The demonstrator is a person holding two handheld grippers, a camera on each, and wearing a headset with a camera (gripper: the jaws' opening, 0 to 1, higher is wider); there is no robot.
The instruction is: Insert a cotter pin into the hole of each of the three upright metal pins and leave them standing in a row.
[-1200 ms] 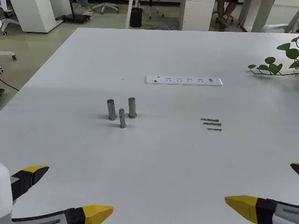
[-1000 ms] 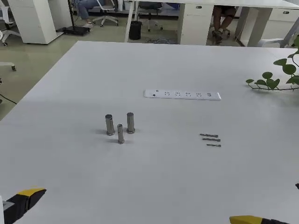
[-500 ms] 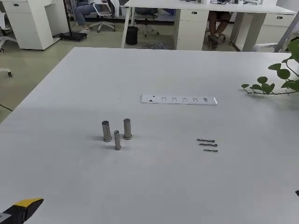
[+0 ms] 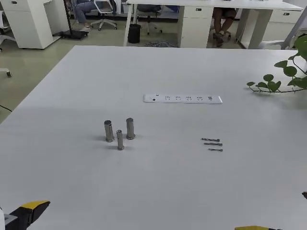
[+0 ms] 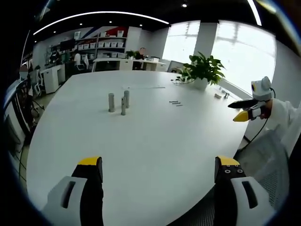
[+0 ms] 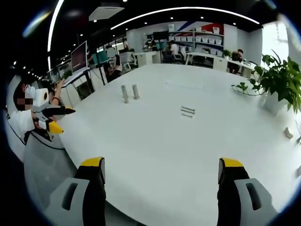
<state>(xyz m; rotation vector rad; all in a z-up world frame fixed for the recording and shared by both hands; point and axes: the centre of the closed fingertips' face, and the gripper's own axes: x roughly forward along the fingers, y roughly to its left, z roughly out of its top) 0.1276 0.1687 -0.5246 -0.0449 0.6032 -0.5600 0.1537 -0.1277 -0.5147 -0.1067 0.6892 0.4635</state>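
Three upright metal pins [image 4: 120, 132] stand in a tight cluster left of centre on the white table [image 4: 158, 191]. They also appear in the left gripper view [image 5: 123, 101] and the right gripper view [image 6: 129, 92]. Three cotter pins [image 4: 212, 144] lie side by side to their right, flat on the table [image 5: 175, 102] [image 6: 187, 111]. My left gripper [image 5: 159, 162] is open and holds nothing, far short of the pins; one yellow fingertip [image 4: 34, 206] shows at the bottom left. My right gripper [image 6: 161, 163] is open too, equally far back.
A white power strip [image 4: 182, 98] lies beyond the pins. A leafy plant [image 4: 283, 76] trails over the right edge. Desks, chairs and seated people are behind the table. The other gripper appears at the side in each gripper view [image 5: 244, 110] [image 6: 54, 120].
The head camera has tilted up, so both grippers have slid down to the bottom edge of the picture. The metal pins and cotter pins keep their places on the table.
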